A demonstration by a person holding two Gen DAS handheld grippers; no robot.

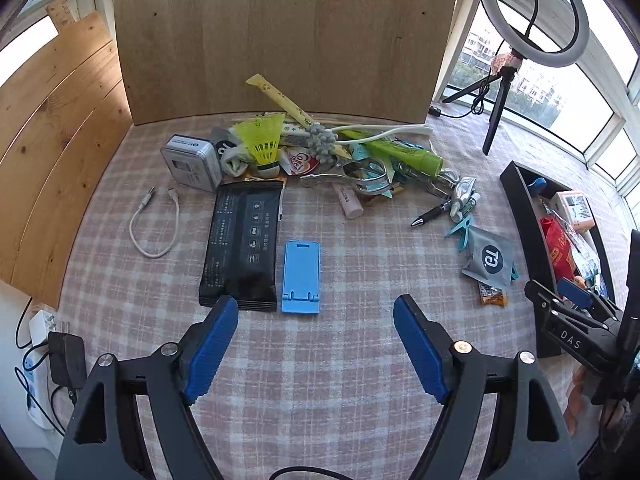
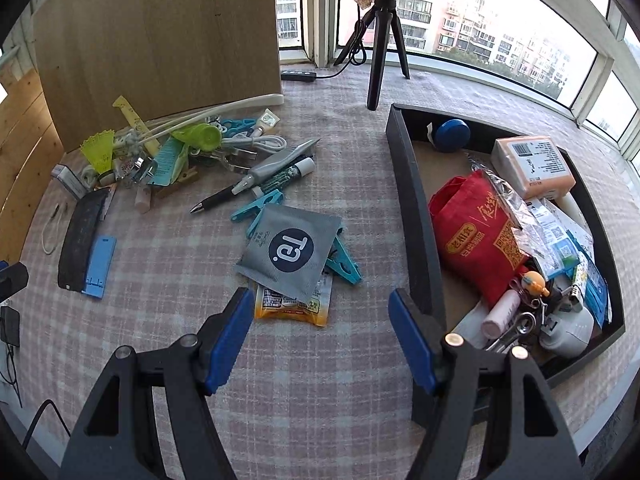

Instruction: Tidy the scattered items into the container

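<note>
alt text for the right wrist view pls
The open, empty right claw hovers over a checked tablecloth, pointing at a grey sachet on an orange snack packet. A black tray of collected items sits right; scattered clutter lies far left.

Checked tablecloth (image 1: pixel 320 360): black pouch (image 1: pixel 242 246), blue phone stand (image 1: pixel 301 276) centre frame; black container (image 2: pixel 416 216) right; clutter heap upper centre.

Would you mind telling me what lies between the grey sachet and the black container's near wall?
In the right wrist view, only a teal clothespin poking from under the grey sachet; then bare checked cloth to the black container.
</note>
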